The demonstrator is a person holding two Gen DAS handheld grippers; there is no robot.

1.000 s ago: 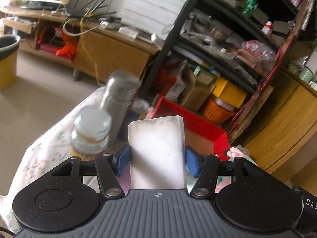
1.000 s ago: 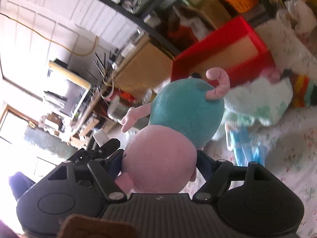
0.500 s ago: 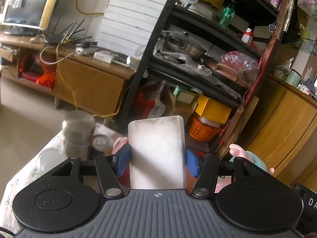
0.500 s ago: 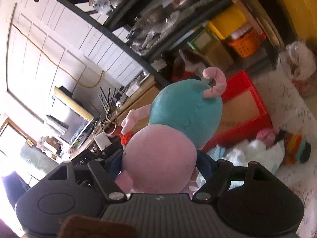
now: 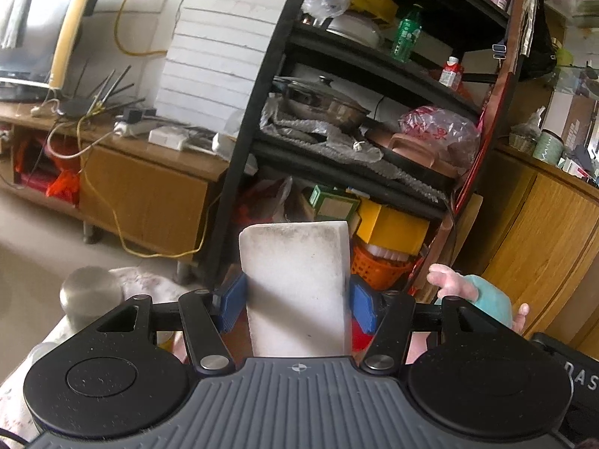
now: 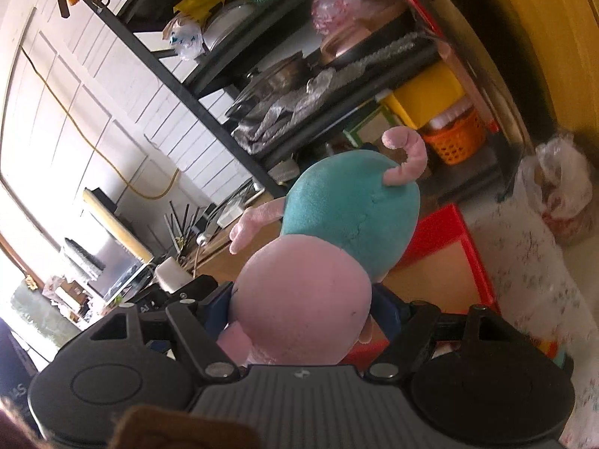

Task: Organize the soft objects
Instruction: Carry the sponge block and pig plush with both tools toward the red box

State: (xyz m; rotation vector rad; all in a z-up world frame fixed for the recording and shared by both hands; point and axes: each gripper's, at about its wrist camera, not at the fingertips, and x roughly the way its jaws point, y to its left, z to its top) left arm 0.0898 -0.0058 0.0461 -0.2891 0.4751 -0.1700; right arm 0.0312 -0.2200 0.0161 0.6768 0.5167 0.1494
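Observation:
My left gripper (image 5: 295, 305) is shut on a white sponge block (image 5: 295, 288) that stands upright between its blue pads (image 5: 233, 301). In the right wrist view, my right gripper (image 6: 303, 308) is shut on a plush toy (image 6: 329, 243) with a pink head and a teal body, its curly pink tail pointing up. The same plush toy (image 5: 483, 295) shows at the right edge of the left wrist view. A red box (image 6: 453, 262) with a cardboard-coloured floor lies below and behind the plush on the floral cloth (image 6: 535, 280).
A black shelf rack (image 5: 374, 112) crammed with pots, bags and boxes stands straight ahead. A steel flask (image 5: 91, 292) rises at the lower left. A wooden low cabinet (image 5: 142, 191) with cables runs along the left, and wooden cupboards (image 5: 543, 232) stand at the right.
Both grippers have risen with their loads still held. The red box and the flask and jar have dropped low or out of the left view; the shelf rack now fills it.

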